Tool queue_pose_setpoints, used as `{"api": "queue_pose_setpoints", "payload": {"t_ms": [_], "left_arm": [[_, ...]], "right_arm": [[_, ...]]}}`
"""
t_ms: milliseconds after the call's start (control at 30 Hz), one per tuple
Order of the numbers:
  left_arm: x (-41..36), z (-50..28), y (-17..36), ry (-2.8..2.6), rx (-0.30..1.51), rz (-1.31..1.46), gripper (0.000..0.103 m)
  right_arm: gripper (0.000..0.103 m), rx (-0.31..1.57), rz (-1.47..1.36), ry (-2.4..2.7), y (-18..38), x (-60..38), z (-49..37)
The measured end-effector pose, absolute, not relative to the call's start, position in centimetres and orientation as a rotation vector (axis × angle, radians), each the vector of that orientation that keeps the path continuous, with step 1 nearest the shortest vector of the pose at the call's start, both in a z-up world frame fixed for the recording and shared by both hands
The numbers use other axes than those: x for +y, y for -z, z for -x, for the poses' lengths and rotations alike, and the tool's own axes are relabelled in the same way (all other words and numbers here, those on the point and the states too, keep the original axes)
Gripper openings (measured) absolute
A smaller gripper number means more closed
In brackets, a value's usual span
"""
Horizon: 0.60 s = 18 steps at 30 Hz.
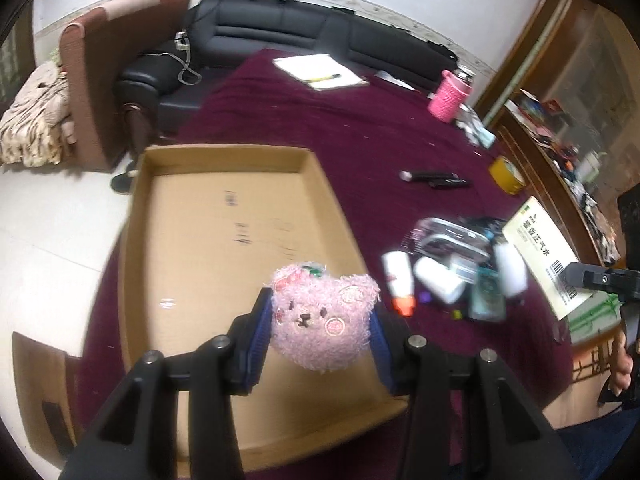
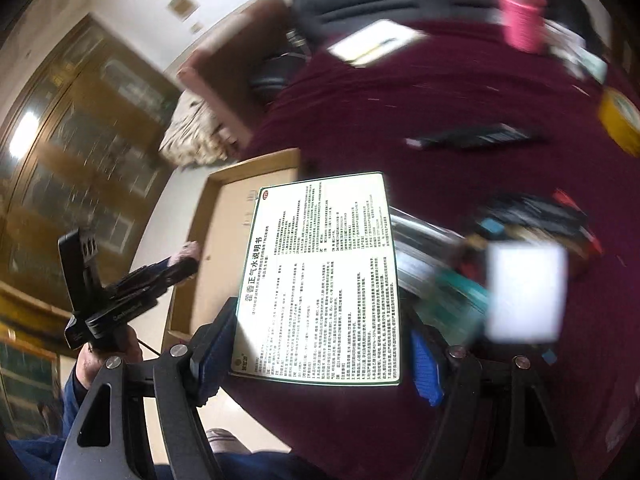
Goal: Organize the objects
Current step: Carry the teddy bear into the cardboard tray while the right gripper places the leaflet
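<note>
2 grips: left jaws on pink bear head (image 1: 320, 320), right jaws on Chinese-printed medicine box (image 2: 320, 280) "说明书".

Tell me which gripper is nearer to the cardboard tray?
Left. The left gripper, holding the pink plush bear, hangs over the cardboard tray. The right gripper, holding the medicine box, is off to its right.

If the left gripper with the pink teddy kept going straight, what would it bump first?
Probably the bare floor of the cardboard box; the left gripper points down into it, though depth is unclear.
</note>
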<state>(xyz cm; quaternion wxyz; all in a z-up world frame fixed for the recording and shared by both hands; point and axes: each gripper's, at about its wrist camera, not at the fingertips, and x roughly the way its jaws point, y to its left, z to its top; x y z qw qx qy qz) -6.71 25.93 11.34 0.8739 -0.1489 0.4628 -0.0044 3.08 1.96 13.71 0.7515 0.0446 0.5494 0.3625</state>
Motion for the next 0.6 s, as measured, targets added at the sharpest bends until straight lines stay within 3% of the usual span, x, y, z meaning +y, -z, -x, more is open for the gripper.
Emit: {"api": "queue_pose_setpoints", "payload": {"t_ms": [333, 600], "left_arm": [[31.7, 2.6, -9.7, -0.063, 1.000, 0.264, 0.043], [33.2, -1.6, -7.0, -0.034, 1.062, 0.103, 0.044]], "right_arm": [[0.080, 1.256, -0.048, -0.826, -9.4, 16.4, -7.3], [0.081, 1.315, -0.067, -0.802, -6.2, 20.9, -10.0]]}}
